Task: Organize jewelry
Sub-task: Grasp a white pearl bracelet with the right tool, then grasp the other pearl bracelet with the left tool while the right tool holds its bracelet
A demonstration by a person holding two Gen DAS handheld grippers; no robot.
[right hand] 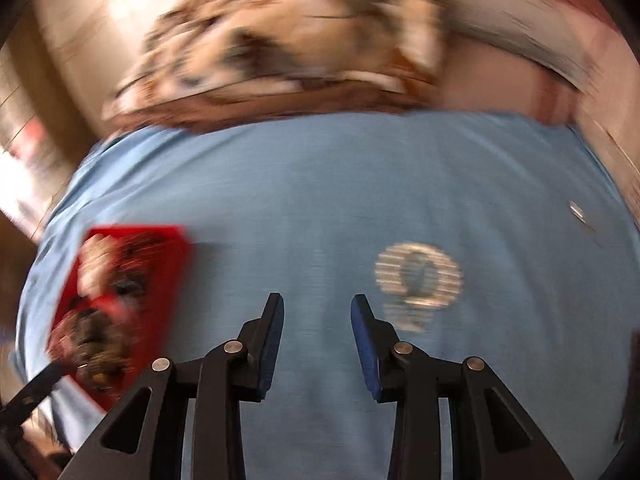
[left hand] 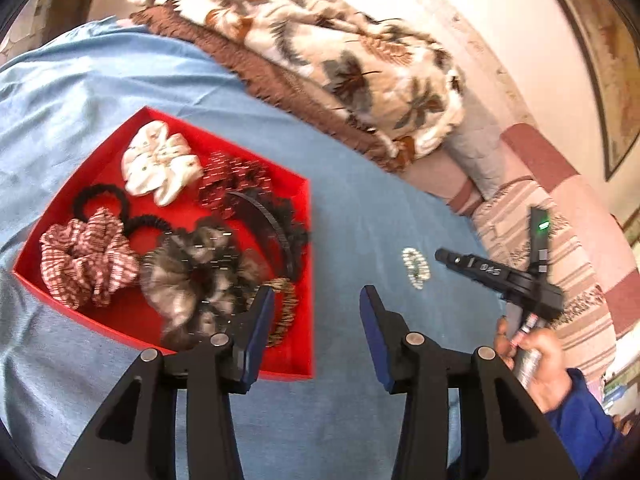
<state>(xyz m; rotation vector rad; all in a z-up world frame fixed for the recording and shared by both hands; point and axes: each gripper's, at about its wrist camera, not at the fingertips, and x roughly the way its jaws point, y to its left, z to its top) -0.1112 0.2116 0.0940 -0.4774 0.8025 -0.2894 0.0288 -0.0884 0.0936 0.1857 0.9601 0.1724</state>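
Both grippers, left [left hand: 316, 312] and right [right hand: 317, 320], hold their fingers wide and empty; a beaded bracelet [right hand: 418, 280] lies on the blue cloth [right hand: 320, 208] beside the red tray [left hand: 308, 280].

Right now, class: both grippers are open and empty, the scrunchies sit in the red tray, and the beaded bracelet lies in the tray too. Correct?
Not quite. The beaded bracelet lies on the blue cloth, outside the red tray, as the left wrist view shows. The scrunchies are in the tray, and the left gripper and right gripper are open and empty.
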